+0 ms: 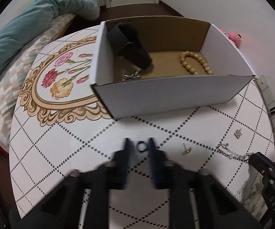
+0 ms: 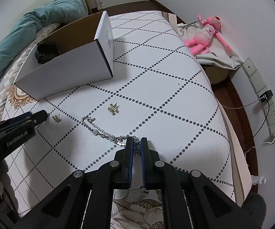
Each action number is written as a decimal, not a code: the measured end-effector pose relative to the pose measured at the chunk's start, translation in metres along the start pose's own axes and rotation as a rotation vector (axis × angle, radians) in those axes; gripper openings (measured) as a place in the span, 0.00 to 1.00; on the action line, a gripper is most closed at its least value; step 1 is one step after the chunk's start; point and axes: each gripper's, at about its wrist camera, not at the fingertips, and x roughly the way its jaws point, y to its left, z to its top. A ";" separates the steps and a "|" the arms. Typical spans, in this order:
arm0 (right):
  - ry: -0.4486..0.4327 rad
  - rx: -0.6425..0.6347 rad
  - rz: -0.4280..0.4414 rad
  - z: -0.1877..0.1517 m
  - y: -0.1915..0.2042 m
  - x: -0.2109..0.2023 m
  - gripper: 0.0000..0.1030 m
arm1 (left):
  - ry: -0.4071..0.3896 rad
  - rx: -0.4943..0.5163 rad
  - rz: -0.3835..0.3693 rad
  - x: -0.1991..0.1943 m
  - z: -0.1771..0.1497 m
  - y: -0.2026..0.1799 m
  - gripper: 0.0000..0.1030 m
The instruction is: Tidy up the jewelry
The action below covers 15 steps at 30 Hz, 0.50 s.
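Observation:
A white cardboard box (image 1: 171,93) stands on the table and holds a black case (image 1: 131,49), a wooden bead bracelet (image 1: 196,64) and a small silver piece (image 1: 131,76). My left gripper (image 1: 139,146) is open, its fingers on either side of a small dark ring (image 1: 141,146) on the table. My right gripper (image 2: 136,145) is shut on the near end of a silver chain bracelet (image 2: 101,131) that trails to the left on the table. Two gold earrings (image 2: 113,109) (image 2: 56,118) lie nearby. In the left wrist view they are the gold earring (image 1: 238,133) and the gold stud (image 1: 186,149).
The table (image 2: 175,95) has a white cloth with a dotted diamond pattern and a flower print. A bed with a teal blanket (image 1: 32,24) lies at the left. A pink plush toy (image 2: 206,36) and a power strip (image 2: 261,87) lie at the right by the wall.

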 end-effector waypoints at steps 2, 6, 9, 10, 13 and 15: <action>-0.001 0.000 -0.001 0.001 0.000 -0.001 0.08 | -0.004 0.001 0.000 0.000 -0.001 -0.001 0.10; -0.009 -0.004 0.014 0.004 0.001 -0.008 0.08 | -0.010 -0.005 -0.009 -0.005 -0.005 -0.001 0.10; -0.019 -0.016 0.041 0.008 0.005 -0.017 0.08 | -0.019 -0.015 -0.023 -0.017 -0.011 -0.001 0.10; -0.022 -0.022 0.052 0.009 0.006 -0.021 0.08 | -0.024 -0.017 -0.028 -0.022 -0.012 0.000 0.10; -0.033 -0.037 0.103 0.017 0.011 -0.035 0.08 | -0.046 -0.014 -0.050 -0.039 -0.013 0.002 0.10; -0.034 -0.053 0.134 0.024 0.014 -0.043 0.08 | -0.060 -0.013 -0.071 -0.053 -0.012 0.002 0.10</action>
